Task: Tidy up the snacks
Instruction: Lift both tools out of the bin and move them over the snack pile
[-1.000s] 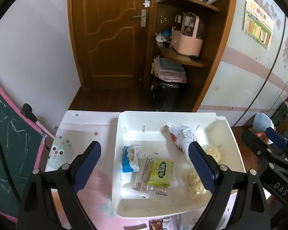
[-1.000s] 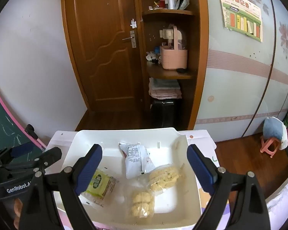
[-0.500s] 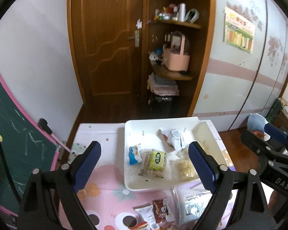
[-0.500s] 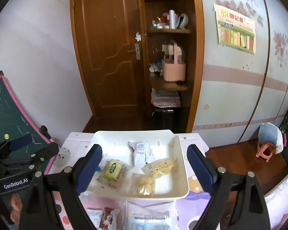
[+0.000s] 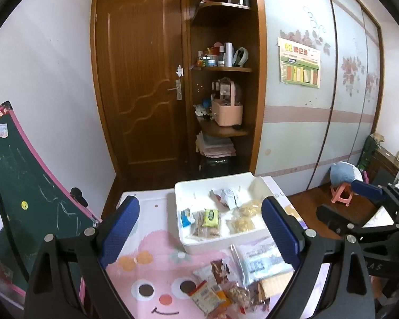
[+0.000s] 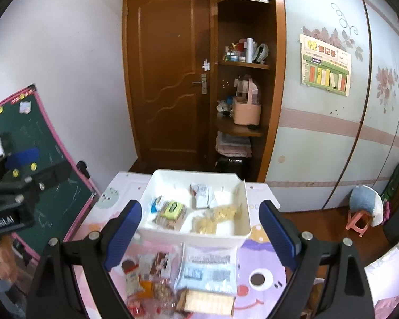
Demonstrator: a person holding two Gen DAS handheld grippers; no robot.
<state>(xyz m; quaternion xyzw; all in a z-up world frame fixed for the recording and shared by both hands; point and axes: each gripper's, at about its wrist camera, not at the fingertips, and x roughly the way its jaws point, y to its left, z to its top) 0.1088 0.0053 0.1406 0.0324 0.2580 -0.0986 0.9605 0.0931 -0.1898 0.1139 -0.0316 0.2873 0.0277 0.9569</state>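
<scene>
A white bin (image 5: 188,247) (image 6: 199,235) stands on the cartoon-print table (image 5: 151,273). It holds a green-labelled packet (image 5: 211,214) (image 6: 173,208), a blue packet (image 5: 186,216), a white pouch (image 5: 228,198) (image 6: 202,195) and clear bags of yellow snacks (image 5: 242,223) (image 6: 212,220). A pile of loose snacks (image 5: 226,289) (image 6: 157,279) lies in front of the bin, with a pale blue-white bag (image 5: 263,260) (image 6: 207,268) and a cracker pack (image 6: 207,303). My left gripper (image 5: 199,231) and right gripper (image 6: 199,234) are open and empty, held high above the table.
A green chalkboard (image 5: 26,186) leans at the table's left. A brown door (image 5: 143,79) and corner shelves with a pink basket (image 5: 226,111) stand beyond. A pink stool (image 5: 341,195) and a wardrobe wall are at the right.
Both grippers have pulled back and up from the bin, which now looks smaller. The loose snack pile in front of the bin has come into view.
</scene>
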